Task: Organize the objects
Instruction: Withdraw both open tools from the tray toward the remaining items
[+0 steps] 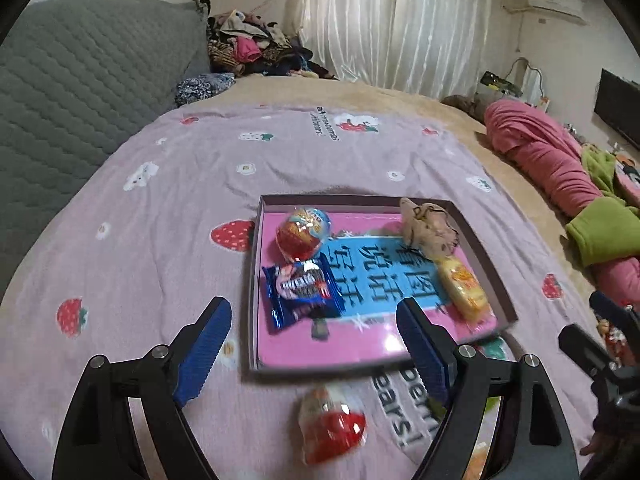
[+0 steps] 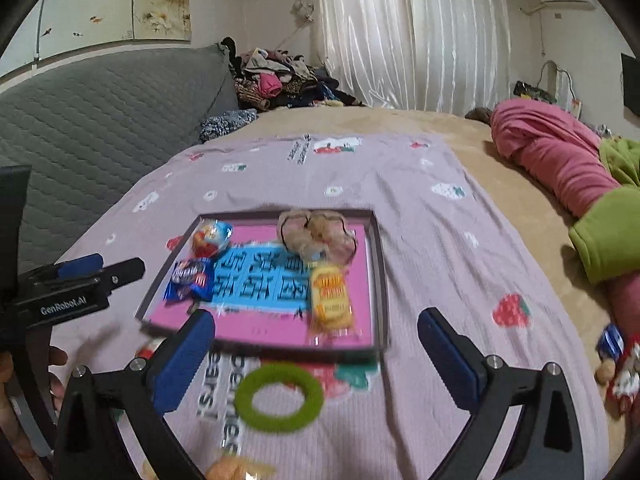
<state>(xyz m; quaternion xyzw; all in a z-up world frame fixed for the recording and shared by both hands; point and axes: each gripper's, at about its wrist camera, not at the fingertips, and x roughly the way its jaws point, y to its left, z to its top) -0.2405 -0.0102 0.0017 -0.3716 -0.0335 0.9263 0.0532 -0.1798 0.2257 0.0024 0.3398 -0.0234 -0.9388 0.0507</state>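
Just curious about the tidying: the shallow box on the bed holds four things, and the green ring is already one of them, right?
Not quite. The fuzzy green ring lies on the lilac strawberry-print blanket outside the shallow box, on the near side, as the right wrist view shows. The box does hold four things.

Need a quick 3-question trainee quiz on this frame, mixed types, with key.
1. True or false: the green ring lies inside the tray.
2. How many snack items are in the tray? A) two B) four C) six
3. Fill in: the right claw is ____ with nothing between its fingers.

Key: 1 false, it lies on the blanket before the tray. 2 B. 3 open.
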